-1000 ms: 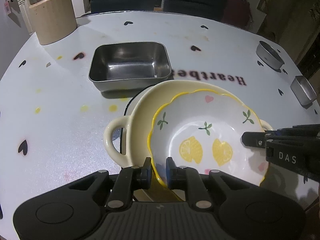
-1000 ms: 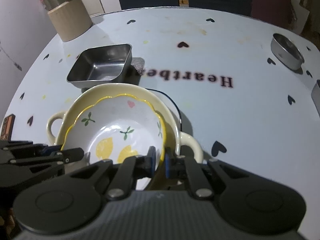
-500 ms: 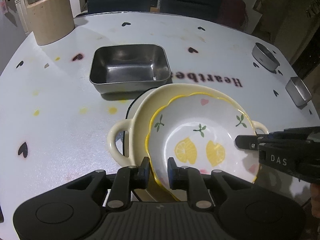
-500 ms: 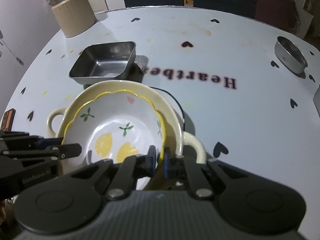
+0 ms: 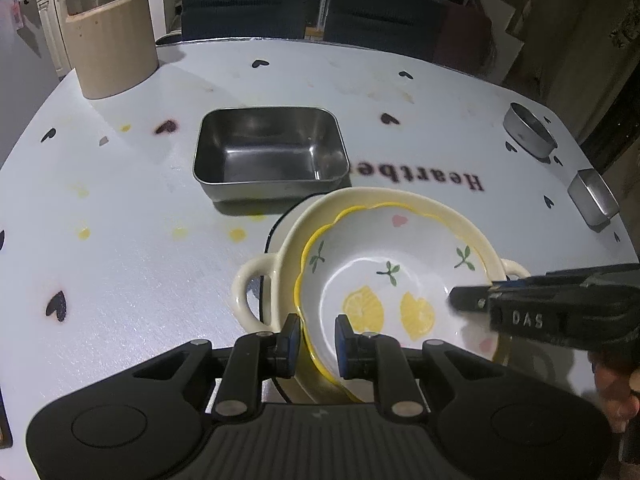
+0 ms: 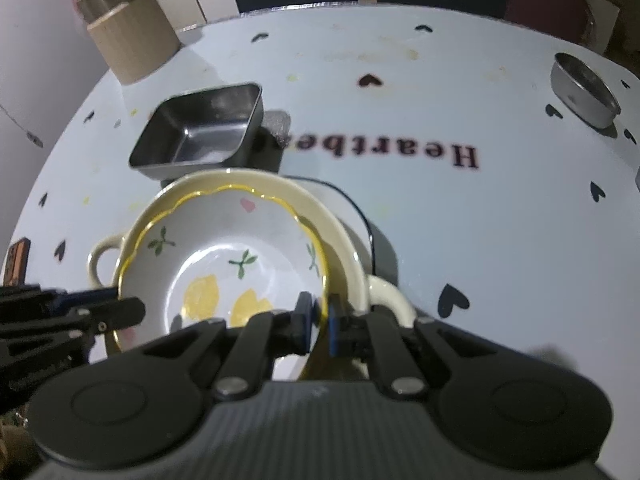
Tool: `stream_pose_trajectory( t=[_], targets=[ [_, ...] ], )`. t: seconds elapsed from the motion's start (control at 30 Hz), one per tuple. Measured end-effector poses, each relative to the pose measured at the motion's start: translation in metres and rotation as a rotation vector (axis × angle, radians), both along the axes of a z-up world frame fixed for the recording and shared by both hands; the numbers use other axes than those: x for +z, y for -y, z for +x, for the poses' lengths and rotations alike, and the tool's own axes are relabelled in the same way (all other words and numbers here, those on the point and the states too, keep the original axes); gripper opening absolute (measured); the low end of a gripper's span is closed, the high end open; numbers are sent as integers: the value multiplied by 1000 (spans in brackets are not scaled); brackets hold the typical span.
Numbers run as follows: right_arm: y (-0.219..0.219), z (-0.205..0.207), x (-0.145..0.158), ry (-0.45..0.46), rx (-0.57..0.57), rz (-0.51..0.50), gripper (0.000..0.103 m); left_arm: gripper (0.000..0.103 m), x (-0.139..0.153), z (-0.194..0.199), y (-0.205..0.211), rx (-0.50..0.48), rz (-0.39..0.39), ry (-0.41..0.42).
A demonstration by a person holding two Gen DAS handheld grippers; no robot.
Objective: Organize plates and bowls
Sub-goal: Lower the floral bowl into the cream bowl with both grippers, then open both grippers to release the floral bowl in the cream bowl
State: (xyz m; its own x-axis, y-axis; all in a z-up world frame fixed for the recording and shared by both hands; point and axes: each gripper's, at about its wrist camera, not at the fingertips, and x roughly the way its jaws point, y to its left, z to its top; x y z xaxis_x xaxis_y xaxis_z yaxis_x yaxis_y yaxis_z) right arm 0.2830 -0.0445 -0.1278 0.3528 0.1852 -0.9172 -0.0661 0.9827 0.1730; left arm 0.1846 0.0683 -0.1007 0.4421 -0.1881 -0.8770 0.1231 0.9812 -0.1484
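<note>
The right gripper [image 6: 318, 322] is opening its jaws — the lemon bowl's [image 6: 224, 256] near-right rim is sitting between the pads, and a sliver of gap is showing on the inner side where a moment ago they were pinching tight. The left gripper [image 5: 316, 338] is staying narrow astride the opposite, near-left rim, with a visible gap at the inner pad too, so it is probably not clamping. The lemon bowl is now resting nested inside the cream handled bowl [image 5: 256, 300], which is sitting on a black-rimmed plate [image 6: 360, 216] just near of the steel tray [image 5: 268, 156]. Likely meaning: this bowl is being let go, so the stacking step is finishing — steel round cup [image 6: 584, 92] at far right is waiting untouched.
</note>
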Motion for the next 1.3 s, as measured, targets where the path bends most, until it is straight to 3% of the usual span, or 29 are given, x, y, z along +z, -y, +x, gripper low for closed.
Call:
stream_pose_trajectory(
  t=[0.07,0.17,0.73,0.87,1.03,1.07,1.13,1.3],
  targets=[
    [-2,-1,0,-10,7,13,28,19,0,1,-1,3,-10,-2],
    [-2,-1,3,-14,2,30,33,19,1,0,-2,-1,-11,1],
    [12,-14,24,33,10,78,34,22,5,-6,-4,-17,-11,6],
    [15,-19,34,60,18,99,42,23,10,-9,-5,-22,-12,12],
    [24,-23,45,102,8,144,50,50,25,-10,-11,-10,-12,83],
    [26,-23,47,116,4,163,57,54,29,-9,-14,-1,-6,101],
    [31,-21,52,144,-14,184,69,74,34,-6,-19,23,3,130],
    [40,-12,55,220,-73,197,94,97,41,6,-31,68,47,215]
  ],
)
